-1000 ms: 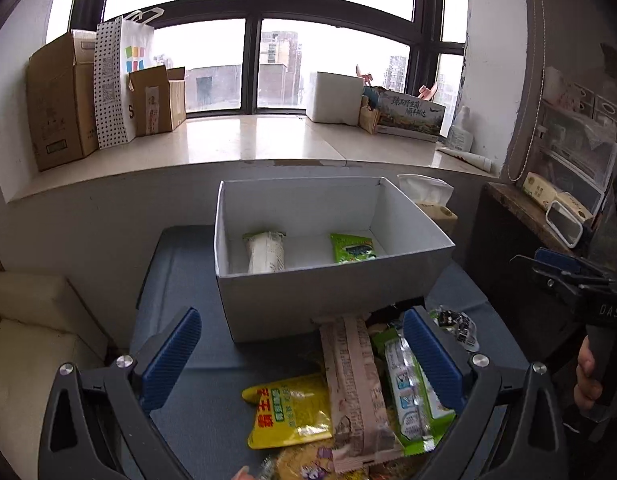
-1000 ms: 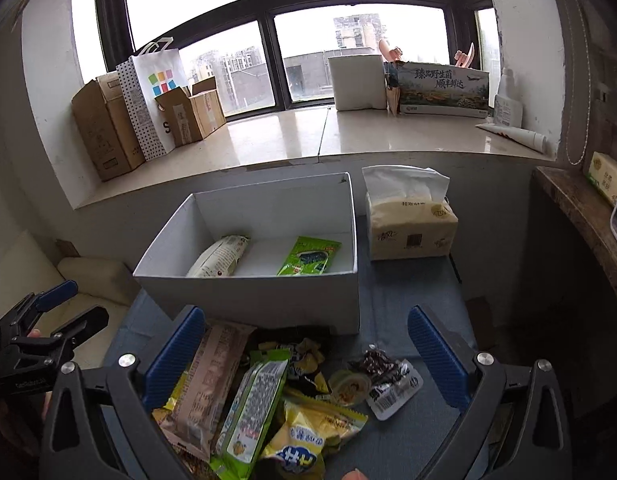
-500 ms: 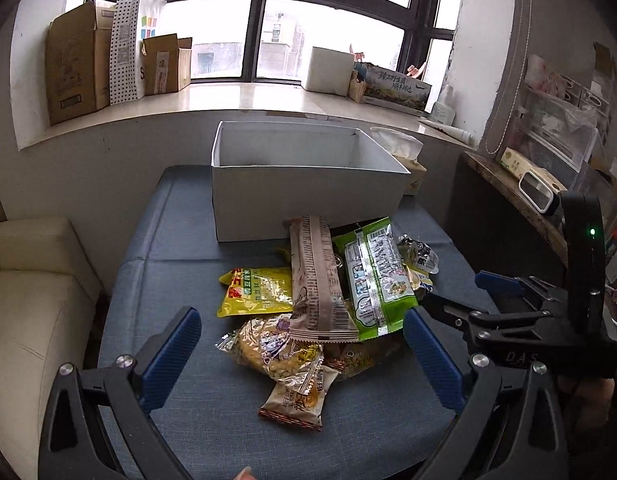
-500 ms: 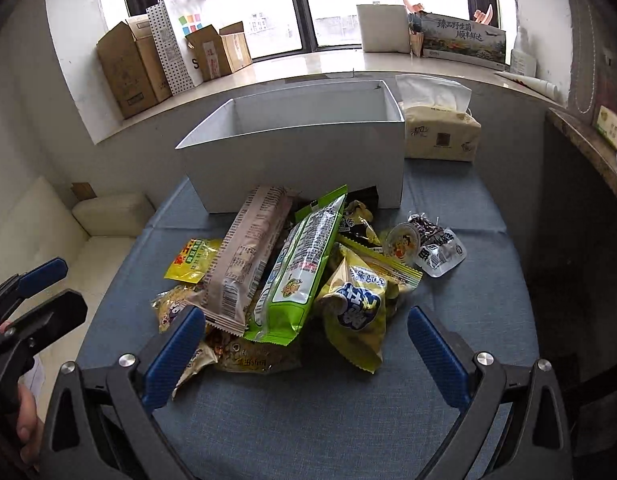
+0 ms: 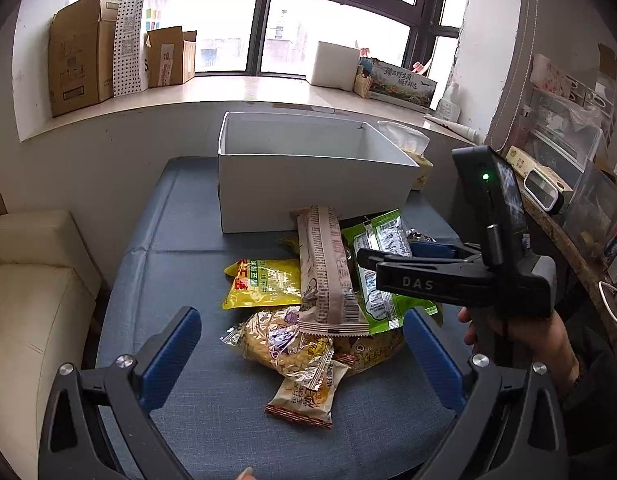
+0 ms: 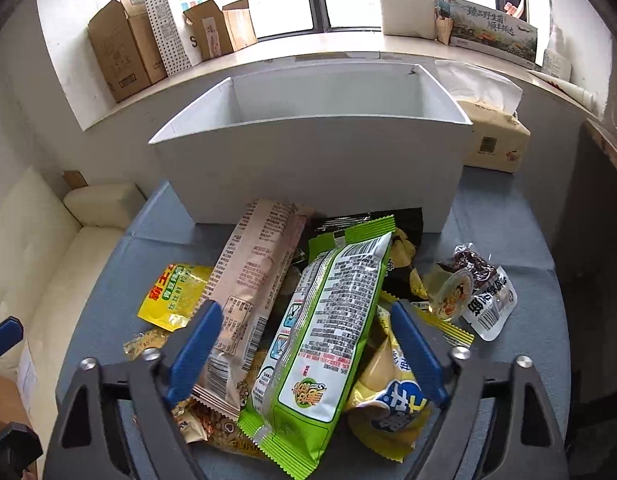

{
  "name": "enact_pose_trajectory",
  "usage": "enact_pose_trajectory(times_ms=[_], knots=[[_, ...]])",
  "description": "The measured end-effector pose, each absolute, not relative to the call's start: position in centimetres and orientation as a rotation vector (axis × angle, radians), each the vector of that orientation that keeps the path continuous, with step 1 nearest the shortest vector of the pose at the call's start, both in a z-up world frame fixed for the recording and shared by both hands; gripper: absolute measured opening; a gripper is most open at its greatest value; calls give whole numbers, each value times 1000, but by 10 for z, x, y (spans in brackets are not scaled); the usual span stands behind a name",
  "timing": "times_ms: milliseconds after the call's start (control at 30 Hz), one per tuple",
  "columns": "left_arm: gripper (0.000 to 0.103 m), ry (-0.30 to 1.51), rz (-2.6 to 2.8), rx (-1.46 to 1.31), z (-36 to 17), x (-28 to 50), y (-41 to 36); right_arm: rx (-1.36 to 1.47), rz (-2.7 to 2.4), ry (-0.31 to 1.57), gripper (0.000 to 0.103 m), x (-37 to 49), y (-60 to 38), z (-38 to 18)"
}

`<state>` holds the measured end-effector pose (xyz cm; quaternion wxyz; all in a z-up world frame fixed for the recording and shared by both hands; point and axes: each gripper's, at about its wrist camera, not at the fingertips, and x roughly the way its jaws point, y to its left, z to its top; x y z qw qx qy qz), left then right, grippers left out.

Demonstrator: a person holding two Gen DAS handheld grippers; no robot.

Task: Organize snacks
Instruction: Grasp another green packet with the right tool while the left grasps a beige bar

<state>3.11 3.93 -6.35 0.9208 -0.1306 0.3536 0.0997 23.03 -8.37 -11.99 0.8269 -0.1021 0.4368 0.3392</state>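
Observation:
A pile of snack packets lies on the blue table in front of a white box. A long green packet lies on top, beside a long pink-brown packet. A yellow pouch lies at the left. My right gripper is open, low over the pile, with its jaws on either side of the green packet. It also shows in the left wrist view. My left gripper is open and empty, above a gold packet.
A tissue box stands right of the white box. A jelly cup and a dark sweet packet lie at the pile's right. A cream sofa is left of the table, a cluttered shelf to the right. Cardboard boxes stand on the windowsill.
Both grippers have drawn back from the white box and come down toward the snack pile. The right gripper has come in low over the green packet. Both stay open.

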Motion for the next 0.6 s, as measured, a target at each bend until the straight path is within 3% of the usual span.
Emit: enact_pose_trajectory(times_ms=[67,100,233,300,600], knots=[[103,733,206,-273,-67,32,41,-265,716,970,40,230,-74,-133],[103,738,206,-277,-68,32,41,-258,729,1010,31,231,-73,-141],[103,758,212,-272,-75,33,42,-246,761,967,18,222,-73,-138],[103,761,217,-275,-76,34,43,-244,748,931,14,218,-79,-126],[103,776,186,-245,-81,53,42,-246,763,737,13,186,-112,-76]])
